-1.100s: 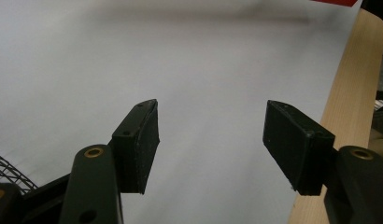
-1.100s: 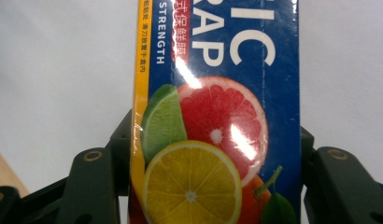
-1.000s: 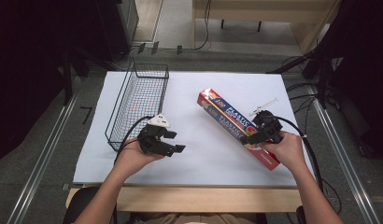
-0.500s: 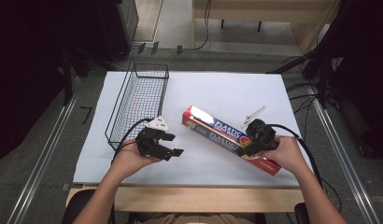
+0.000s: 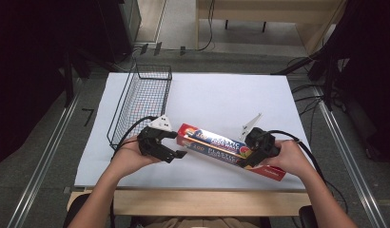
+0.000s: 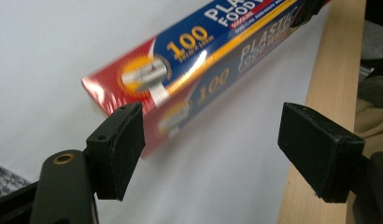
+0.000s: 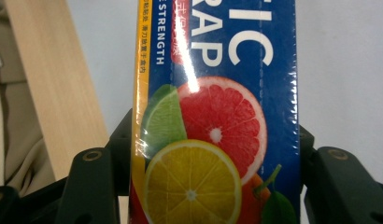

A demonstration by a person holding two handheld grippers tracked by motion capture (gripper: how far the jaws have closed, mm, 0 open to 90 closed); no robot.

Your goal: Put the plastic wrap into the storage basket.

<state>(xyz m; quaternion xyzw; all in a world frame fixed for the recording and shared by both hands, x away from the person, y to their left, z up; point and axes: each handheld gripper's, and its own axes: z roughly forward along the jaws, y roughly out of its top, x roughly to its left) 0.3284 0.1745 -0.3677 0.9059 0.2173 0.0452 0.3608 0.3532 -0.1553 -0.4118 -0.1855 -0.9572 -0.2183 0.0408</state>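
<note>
Plastic wrap box (image 5: 229,150) lies long axis 10-to-4 on the table, clamped by right gripper (image 5: 254,151). Left gripper (image 5: 171,145), jaws just widened, nothing held; box end probably between them, at 3.

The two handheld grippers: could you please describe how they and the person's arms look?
Both the left gripper and the right gripper are black, each with two blocky jaws, flat rectangular pads, a brass-ringed hole, a trailing black cable and a pale grey three-cornered plate on top. The forearms are bare, with no sleeves visible.
</note>
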